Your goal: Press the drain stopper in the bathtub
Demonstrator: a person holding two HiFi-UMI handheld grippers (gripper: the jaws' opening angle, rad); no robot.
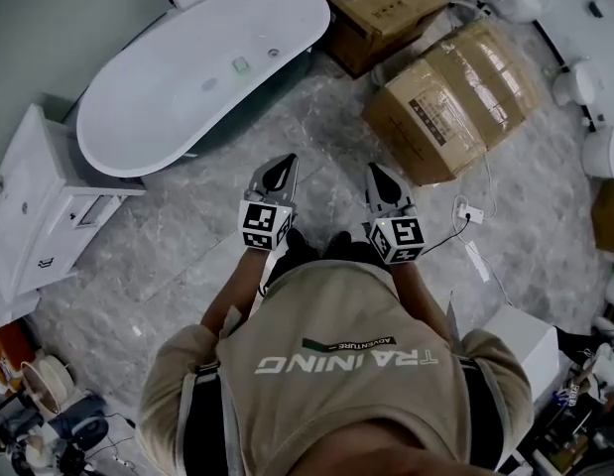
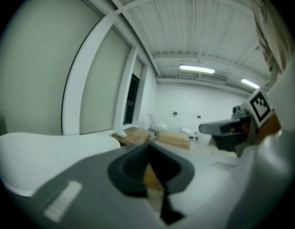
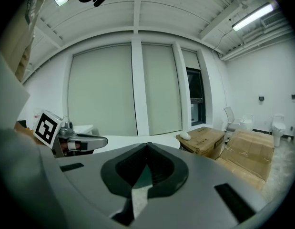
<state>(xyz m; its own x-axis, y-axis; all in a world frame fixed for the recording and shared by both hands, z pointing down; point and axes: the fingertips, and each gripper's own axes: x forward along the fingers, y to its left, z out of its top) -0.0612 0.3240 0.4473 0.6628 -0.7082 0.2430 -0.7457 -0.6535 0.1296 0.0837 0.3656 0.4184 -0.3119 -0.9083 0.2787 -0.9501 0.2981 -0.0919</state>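
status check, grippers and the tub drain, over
Left gripper and right gripper both shut, empty, held near the chest. Bathtub ahead-left, drain stopper untouched. Cardboard boxes to the right, not blocking.

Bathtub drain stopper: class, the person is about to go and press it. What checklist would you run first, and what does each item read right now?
1. Left gripper free: ok, jaws together, nothing between them.
2. Right gripper free: ok, jaws together, nothing held.
3. Gripper above the bathtub: not ok, both are held over the floor, short of it.
4. Way to the tub: ok, only floor lies between; the cardboard boxes stand off to the right.
5. Drain stopper picked out: cannot tell, a small round mark shows in the tub, too small to identify.
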